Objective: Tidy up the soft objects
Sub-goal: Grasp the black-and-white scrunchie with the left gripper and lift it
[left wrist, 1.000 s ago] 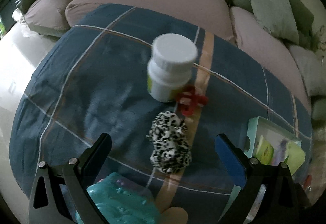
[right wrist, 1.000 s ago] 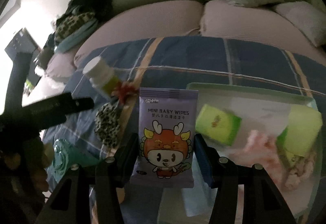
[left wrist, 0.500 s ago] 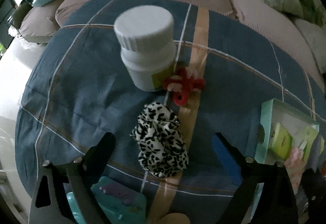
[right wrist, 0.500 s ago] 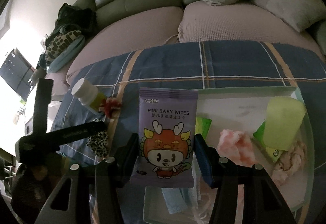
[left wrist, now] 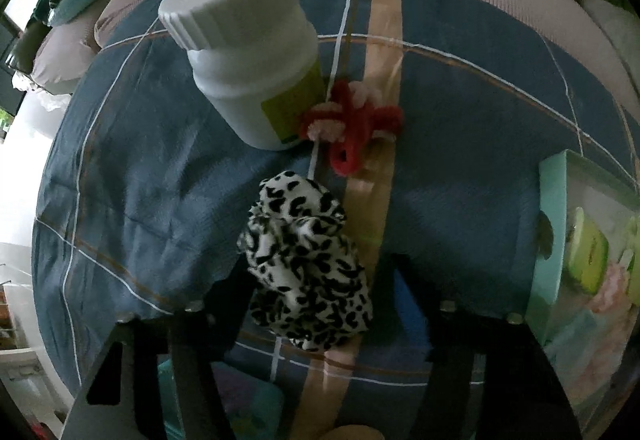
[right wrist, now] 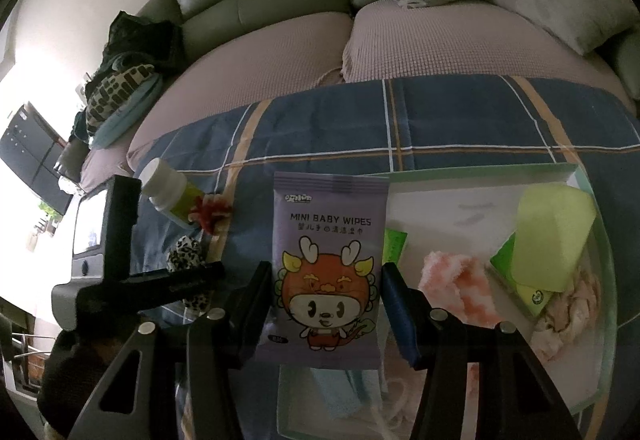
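Left gripper (left wrist: 320, 304) points steeply down over the leopard-print scrunchie (left wrist: 308, 264), fingers closing with the scrunchie between them; pads not clearly pressing it yet, so no grip confirmed. Scrunchie lies on the blue plaid blanket (left wrist: 160, 176), on the tan stripe, toward the near edge, likely targeted because it is a soft item outside the tray. Just beyond it sits a red-and-white pipe-cleaner ornament (left wrist: 352, 124), touching the base of a tilted white pill bottle (left wrist: 248, 56); the bottle is hard, so probably stays put. A teal item (left wrist: 188, 392) shows at the near edge, partly hidden behind the left finger. Right gripper (right wrist: 324, 300) is clamped on a purple mini baby wipes pack (right wrist: 328, 264), held upright by its sides above the near left part of the mint-green tray (right wrist: 480, 170), apparently waiting to be dropped in. The tray sits toward the blanket's right side and holds a green sponge (right wrist: 552, 236), a pink fluffy cloth (right wrist: 460, 284), a green packet (right wrist: 394, 246) and a pale crumpled fabric (right wrist: 572, 316). Sofa cushions (right wrist: 280, 48) run behind the blanket.
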### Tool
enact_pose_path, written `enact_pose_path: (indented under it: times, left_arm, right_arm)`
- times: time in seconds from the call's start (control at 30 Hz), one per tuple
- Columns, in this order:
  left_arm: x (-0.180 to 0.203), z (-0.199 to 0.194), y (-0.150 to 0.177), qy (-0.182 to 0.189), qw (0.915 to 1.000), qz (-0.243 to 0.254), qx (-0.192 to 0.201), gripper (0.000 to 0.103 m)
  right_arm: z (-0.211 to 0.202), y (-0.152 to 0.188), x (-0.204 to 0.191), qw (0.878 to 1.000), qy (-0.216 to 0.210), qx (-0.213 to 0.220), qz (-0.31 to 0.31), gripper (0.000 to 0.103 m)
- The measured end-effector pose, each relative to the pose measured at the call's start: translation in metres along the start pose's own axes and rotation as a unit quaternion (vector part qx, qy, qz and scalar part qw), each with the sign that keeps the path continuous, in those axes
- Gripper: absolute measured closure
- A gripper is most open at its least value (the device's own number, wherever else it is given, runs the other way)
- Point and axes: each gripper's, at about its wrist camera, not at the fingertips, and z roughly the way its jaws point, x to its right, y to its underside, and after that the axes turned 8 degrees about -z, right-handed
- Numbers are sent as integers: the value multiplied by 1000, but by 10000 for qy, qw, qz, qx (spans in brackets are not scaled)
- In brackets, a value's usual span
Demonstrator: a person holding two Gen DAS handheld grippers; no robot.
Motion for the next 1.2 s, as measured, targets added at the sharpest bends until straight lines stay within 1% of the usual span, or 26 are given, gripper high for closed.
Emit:
enact_pose_path:
  times: [0.2, 0.33, 0.4, 0.53, 0.73, 0.8, 0.93, 0.97, 1.1, 1.2]
  left_arm:
    - [8, 5, 1, -7, 10000, 9, -16, 42]
    - [0, 5, 4, 5, 10000, -11, 24, 54]
    - [-4, 6, 4, 38, 10000, -3, 31, 57]
    - [-6, 6, 5, 62, 10000, -5, 58, 59]
    - [-19, 3, 6, 183, 9998, -45, 88, 62]
    - [-20, -2, 5, 283, 9995, -56, 101, 62]
    - [-25, -9, 3, 608, 9980, -145, 131, 62]
    - [-27, -13, 2, 675, 9974, -158, 177, 62]
    - [-32, -29, 2, 733, 9966, -190, 318, 62]
    - [-39, -47, 5, 811, 9951, -217, 518, 62]
  right_arm:
    - [0, 0, 0, 10000, 3, -10, 2, 46]
    - [0, 0, 2, 10000, 10, -11, 25, 46]
    - [-1, 0, 3, 10000, 16, -12, 55, 46]
    - [0, 1, 4, 9999, 32, -30, 101, 46]
    - [-1, 3, 8, 9999, 50, -20, 160, 46]
    - [-1, 3, 10, 9998, 61, -23, 182, 46]
    - [-3, 4, 13, 9997, 76, -3, 220, 46]
    - [-4, 4, 14, 9997, 80, 12, 235, 46]
    - [-8, 4, 16, 9996, 86, 67, 277, 46]
    - [-12, 2, 20, 9994, 103, 117, 310, 46]
